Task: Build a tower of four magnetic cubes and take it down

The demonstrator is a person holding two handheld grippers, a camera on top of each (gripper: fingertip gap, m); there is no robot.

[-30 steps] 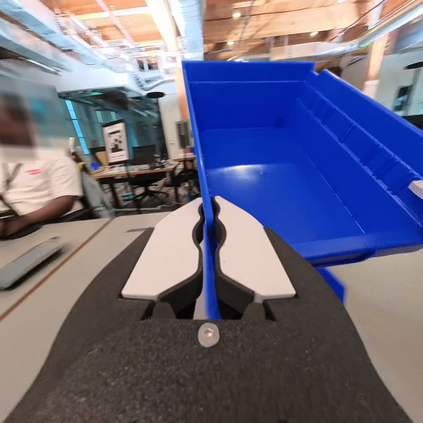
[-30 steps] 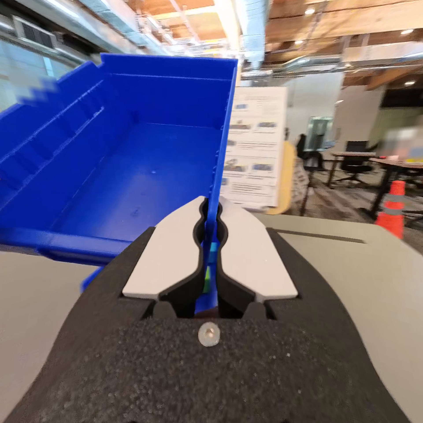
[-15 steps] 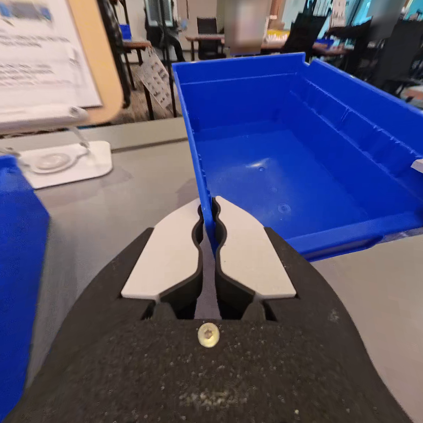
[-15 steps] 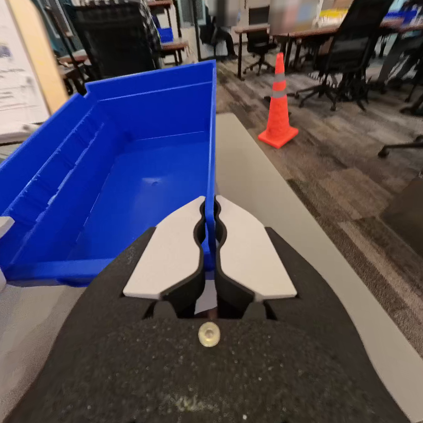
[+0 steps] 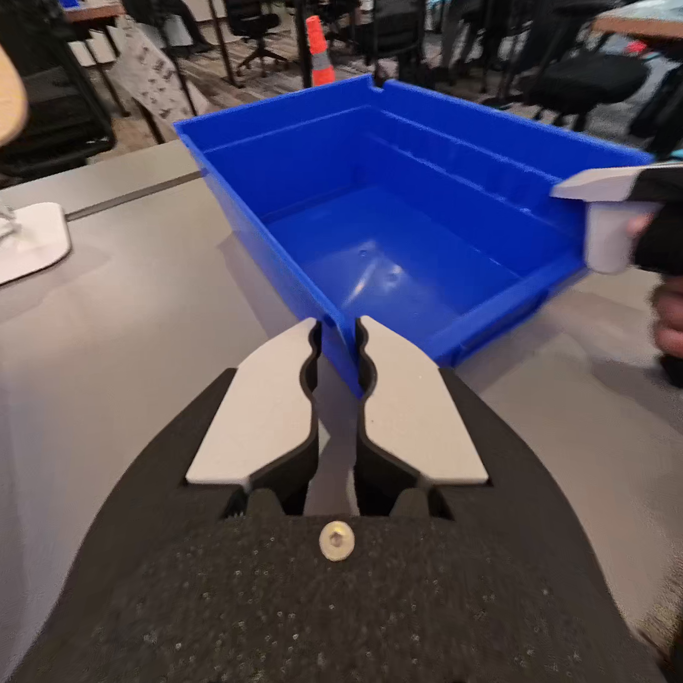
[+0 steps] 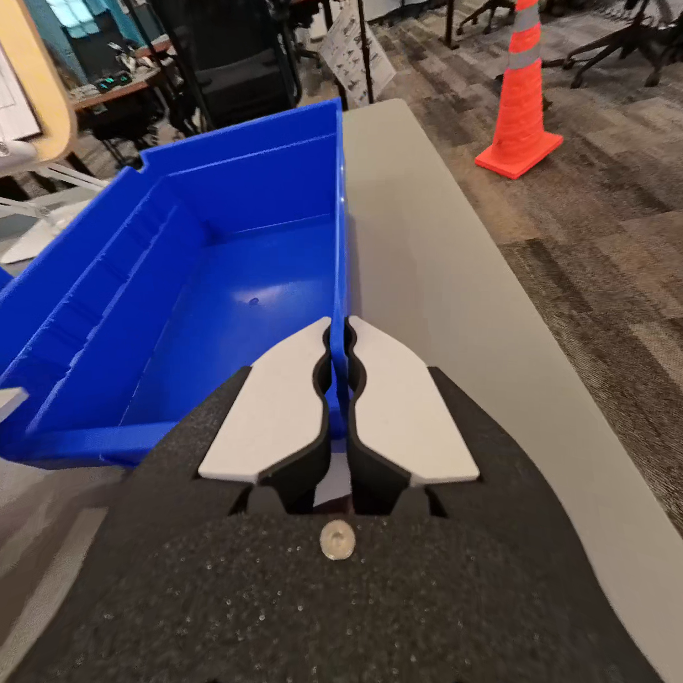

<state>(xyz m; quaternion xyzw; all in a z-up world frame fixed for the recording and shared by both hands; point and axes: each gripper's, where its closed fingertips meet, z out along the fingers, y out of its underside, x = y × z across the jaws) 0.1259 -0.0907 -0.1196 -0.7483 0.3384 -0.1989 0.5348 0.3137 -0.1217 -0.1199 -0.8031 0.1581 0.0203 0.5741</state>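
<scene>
Blue bin (image 5: 406, 207) on grey table (image 5: 129, 314); right gripper (image 6: 339, 325) pinching its side wall, left gripper (image 5: 337, 329) slightly spread around opposite wall.

Grey carpet floor (image 6: 610, 236), orange cone (image 6: 519, 107), black office chairs (image 5: 255, 22) beyond.

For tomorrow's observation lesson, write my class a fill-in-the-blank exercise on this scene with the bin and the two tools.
1. The bin is coloured ____.
2. Inside, the bin holds ____ cubes.
3. The right tool is shut on the bin's ____.
4. On the floor beyond the table stands an orange ____.

Missing words: blue; no; wall; cone
</scene>
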